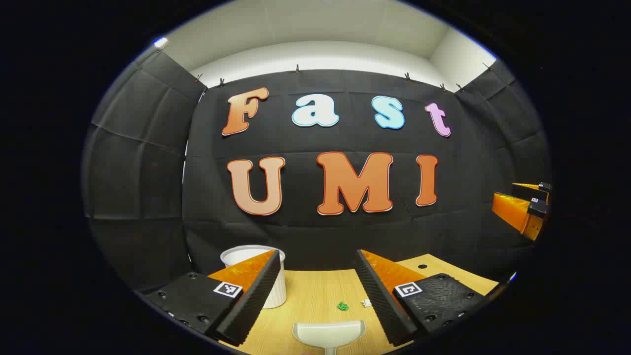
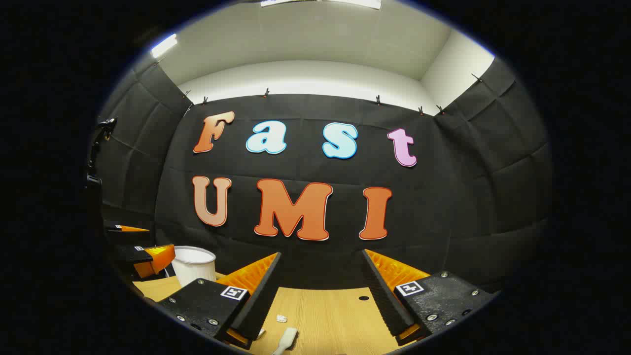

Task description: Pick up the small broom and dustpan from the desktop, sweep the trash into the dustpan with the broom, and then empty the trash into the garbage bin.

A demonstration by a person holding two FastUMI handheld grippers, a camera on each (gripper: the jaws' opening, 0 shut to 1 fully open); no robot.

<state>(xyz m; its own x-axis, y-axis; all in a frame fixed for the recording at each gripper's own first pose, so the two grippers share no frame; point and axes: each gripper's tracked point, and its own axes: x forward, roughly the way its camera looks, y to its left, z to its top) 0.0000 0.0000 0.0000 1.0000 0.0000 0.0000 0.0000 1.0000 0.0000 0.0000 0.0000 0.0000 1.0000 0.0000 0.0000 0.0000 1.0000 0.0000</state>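
Both grippers held high over the desk (image 1: pixel 315 296), nothing picked up yet. Left gripper (image 1: pixel 315 291) wide open, empty, aimed along the desk toward the back wall. Dustpan (image 1: pixel 329 334) lay flat directly below and between its fingers, mouth facing away, handle stub pointing back toward the hand at the bottom edge, so long axis roughly in line with the gripper's forward direction. Green scrap (image 1: pixel 342 306) and white scrap (image 1: pixel 366 302) just past the dustpan mouth, slightly toward the right finger. White ribbed bin (image 1: pixel 276 288) stood upright farther back, partly hidden behind the left finger. Right gripper (image 2: pixel 320 296) also wide open and empty. Broom (image 2: pixel 286 340) lay on the desk low between its fingers, nearer the left finger, cut off at the bottom edge, axis tilted a little off the gripper's line; bristles not clearly told apart from handle. Crumpled white scrap (image 2: pixel 281 318) just beyond the broom end. Judged: dustpan nearer the left, broom nearer the right; each needed a drop straight down and slightly back toward the handle.
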